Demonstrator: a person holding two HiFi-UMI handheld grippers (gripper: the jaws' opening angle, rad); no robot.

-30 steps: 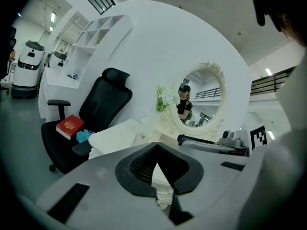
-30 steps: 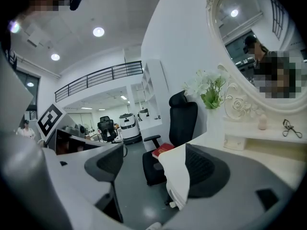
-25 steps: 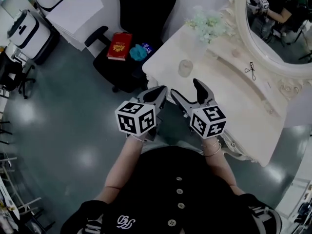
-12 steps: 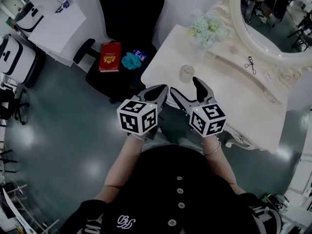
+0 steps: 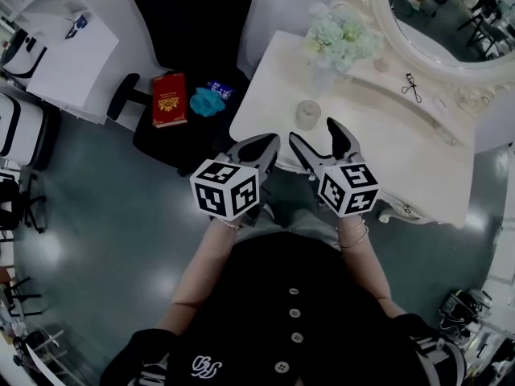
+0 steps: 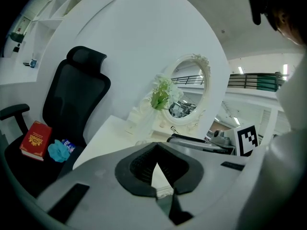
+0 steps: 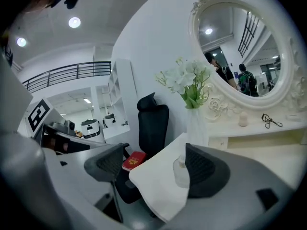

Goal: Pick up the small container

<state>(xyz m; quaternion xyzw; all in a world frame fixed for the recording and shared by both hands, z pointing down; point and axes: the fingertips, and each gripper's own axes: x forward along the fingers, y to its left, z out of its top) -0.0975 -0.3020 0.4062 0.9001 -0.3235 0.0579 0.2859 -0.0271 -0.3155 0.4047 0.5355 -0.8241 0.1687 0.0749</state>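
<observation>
The small clear container [image 5: 306, 114] stands near the front left corner of the white dressing table [image 5: 378, 159]. My right gripper [image 5: 316, 133] hovers just short of it, over the table's edge, jaws open with nothing between them. In the right gripper view the container [image 7: 181, 171] shows right beside the inner face of the right-hand pad [image 7: 205, 169], still standing on the table. My left gripper [image 5: 265, 145] is held beside the right one, off the table's corner, shut and empty. Its tips [image 6: 156, 145] meet in the left gripper view.
A vase of pale flowers [image 5: 342, 39] stands behind the container, below an oval mirror [image 5: 451, 22]. An eyelash curler [image 5: 411, 87] lies further right. Left of the table, a black office chair [image 5: 193, 22] holds a red book [image 5: 169, 100] and a blue cloth [image 5: 205, 101].
The head view has swung, and the table now sits higher and more to the left. My right gripper has edged closer to the container. Neither gripper has changed its jaws.
</observation>
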